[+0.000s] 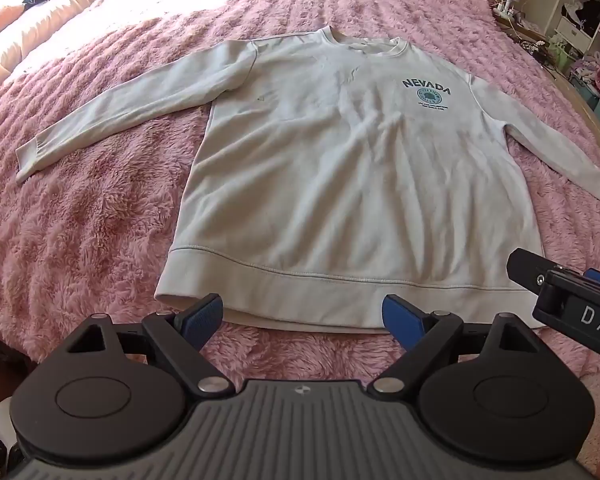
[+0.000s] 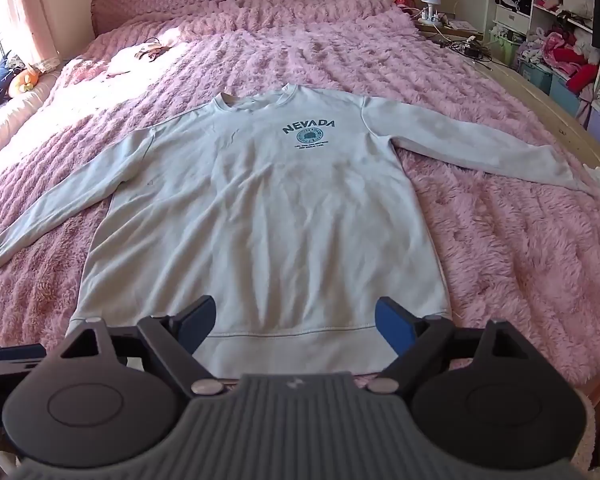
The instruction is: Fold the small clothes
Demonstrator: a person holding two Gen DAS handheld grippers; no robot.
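Note:
A pale grey long-sleeved sweatshirt [image 1: 340,184] with a blue NEVADA print [image 1: 427,89] lies flat, face up, on the pink bed, both sleeves spread out, hem toward me. It also shows in the right wrist view [image 2: 268,216]. My left gripper [image 1: 303,320] is open and empty, hovering just before the hem. My right gripper [image 2: 290,326] is open and empty above the hem band. The right gripper's body [image 1: 568,296] shows at the right edge of the left wrist view.
A fluffy pink blanket [image 2: 500,248] covers the bed. Pillows and soft toys [image 2: 20,80] lie at the far left. A bedside stand with a lamp [image 2: 432,4] and cables, and shelves of clothes [image 2: 560,40], stand to the right.

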